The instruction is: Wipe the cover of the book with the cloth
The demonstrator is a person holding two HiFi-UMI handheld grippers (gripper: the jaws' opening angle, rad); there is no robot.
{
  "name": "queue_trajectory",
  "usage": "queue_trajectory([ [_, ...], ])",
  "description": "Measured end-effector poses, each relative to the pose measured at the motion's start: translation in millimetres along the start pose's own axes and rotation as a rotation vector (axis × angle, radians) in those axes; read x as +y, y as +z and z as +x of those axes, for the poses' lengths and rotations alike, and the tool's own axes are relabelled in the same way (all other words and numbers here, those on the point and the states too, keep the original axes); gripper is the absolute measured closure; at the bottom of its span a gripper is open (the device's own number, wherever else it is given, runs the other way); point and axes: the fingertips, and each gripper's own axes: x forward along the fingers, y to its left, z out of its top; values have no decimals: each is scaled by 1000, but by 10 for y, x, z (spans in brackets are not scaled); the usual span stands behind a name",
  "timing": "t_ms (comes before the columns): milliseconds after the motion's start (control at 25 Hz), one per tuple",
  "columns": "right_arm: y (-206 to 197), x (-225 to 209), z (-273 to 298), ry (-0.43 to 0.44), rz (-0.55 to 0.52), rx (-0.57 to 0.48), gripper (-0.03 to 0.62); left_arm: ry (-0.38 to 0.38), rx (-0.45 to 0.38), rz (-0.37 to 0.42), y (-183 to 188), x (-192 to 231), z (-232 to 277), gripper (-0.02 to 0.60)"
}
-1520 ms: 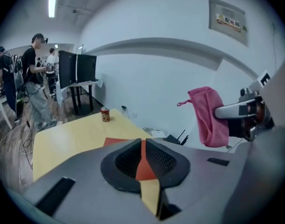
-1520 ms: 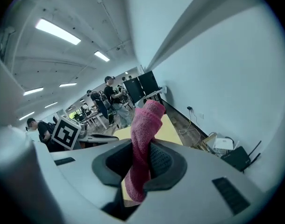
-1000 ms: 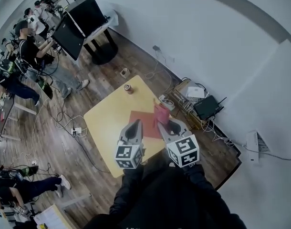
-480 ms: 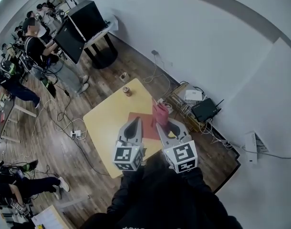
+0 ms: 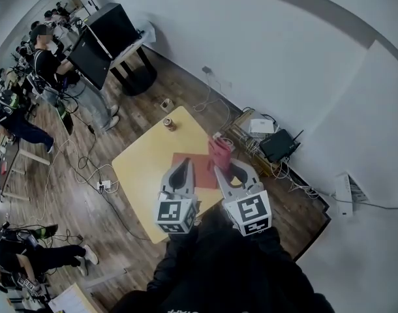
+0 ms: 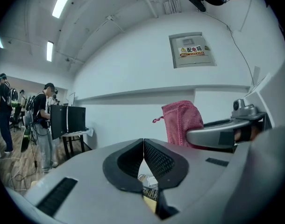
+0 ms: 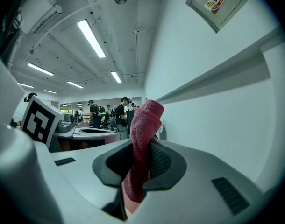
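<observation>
Above book [image 5: 204,172] | right tongs [image 5: 228,172] clamp cloth [image 7: 145,125] | left tongs [image 6: 143,146] closed, empty

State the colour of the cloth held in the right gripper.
Rosy pink. The cloth shows best in the right gripper view.

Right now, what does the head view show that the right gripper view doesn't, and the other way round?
Only the head view shows the red book lying on the yellow table. Only the right gripper view shows the right hand-held gripper with its jaws clamped on the pink cloth, plus ceiling lights. Both show that cloth and people in the background.
</observation>
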Motion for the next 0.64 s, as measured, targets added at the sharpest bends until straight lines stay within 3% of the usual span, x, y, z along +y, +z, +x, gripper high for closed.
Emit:
queue_trajectory([
  [640,-67,-45,-56,-9,11,-6,516,17,8,14,-67,-34,-27,546],
])
